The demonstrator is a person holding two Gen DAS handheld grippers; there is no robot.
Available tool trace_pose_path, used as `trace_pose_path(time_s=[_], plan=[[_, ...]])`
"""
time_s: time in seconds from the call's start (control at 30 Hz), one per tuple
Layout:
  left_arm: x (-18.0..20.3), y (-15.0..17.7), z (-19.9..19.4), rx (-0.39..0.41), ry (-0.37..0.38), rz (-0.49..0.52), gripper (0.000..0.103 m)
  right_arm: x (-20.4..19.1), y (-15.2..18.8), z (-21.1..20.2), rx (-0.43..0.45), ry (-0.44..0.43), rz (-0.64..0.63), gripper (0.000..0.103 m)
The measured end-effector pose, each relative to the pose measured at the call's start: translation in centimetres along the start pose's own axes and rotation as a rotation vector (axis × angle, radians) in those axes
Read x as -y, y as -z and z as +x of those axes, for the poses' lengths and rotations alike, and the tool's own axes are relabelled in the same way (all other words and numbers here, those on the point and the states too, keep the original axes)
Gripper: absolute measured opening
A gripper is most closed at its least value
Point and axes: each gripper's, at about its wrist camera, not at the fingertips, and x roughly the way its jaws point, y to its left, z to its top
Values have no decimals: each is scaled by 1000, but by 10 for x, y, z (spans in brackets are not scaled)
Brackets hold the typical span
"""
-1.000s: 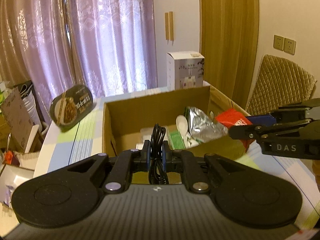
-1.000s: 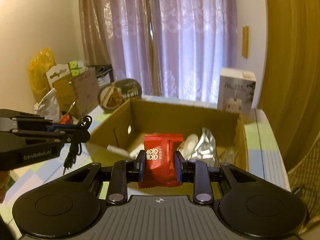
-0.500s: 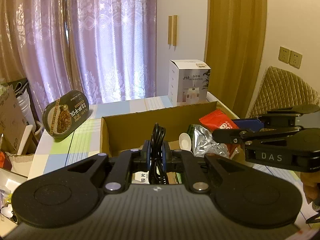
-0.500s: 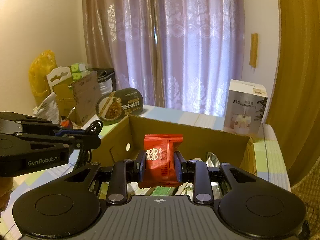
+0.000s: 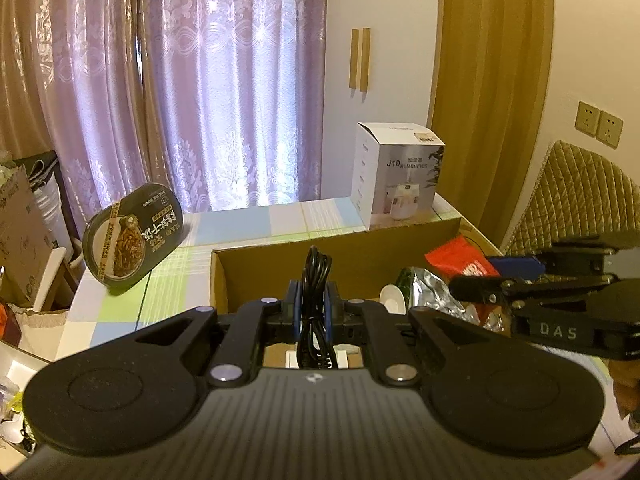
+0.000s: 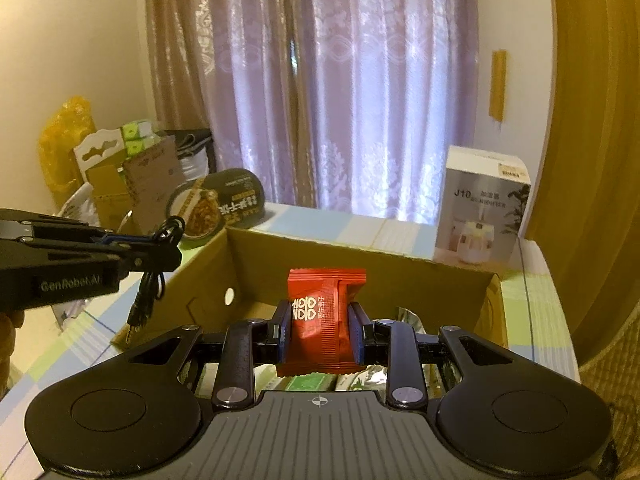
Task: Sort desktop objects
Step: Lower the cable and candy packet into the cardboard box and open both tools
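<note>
Hovering packet (image 6: 324, 316) (above box rim (image 6: 360, 250))

The left gripper (image 5: 311, 312) is showing black arms with blue pads; the cable (image 5: 316, 304) in it is black. The right gripper (image 6: 320, 330) is matching in black and blue, and its packet (image 6: 322, 316) is showing red with white print. The cardboard box (image 6: 360, 264) is showing plain brown. The worktop (image 5: 256, 220) is carrying pale blue, green and white checks. At 12 o'clock, the curtains (image 6: 340, 80) are showing lilac with a white lace pattern.
</note>
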Motion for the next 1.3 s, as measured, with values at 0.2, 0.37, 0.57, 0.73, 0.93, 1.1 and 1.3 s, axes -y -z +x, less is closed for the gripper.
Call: trace_pose_path(time_s=[0.2, 0.37, 0.57, 0.73, 0.93, 1.1, 1.3], plan=[[-2, -1, 16, -19, 16, -28, 8, 6, 2, 9, -14, 8, 19, 26], [-3, 1, 28, -27, 25, -46, 8, 9, 4, 15, -23, 14, 27, 26], [-2, 4, 37, -43, 13, -44, 8, 11, 8, 19, -34, 16, 33, 26], [-1, 7, 41, -50, 14, -42, 8, 12, 9, 21, -39, 19, 35, 26], [0, 8, 43, -53, 9, -38, 8, 11, 9, 20, -39, 22, 34, 26], [-2, 7, 45, -61, 1, -42, 13, 11, 10, 20, -39, 20, 33, 26], [-2, 10, 43, -67, -6, -34, 13, 12, 11, 19, -40, 21, 36, 26]])
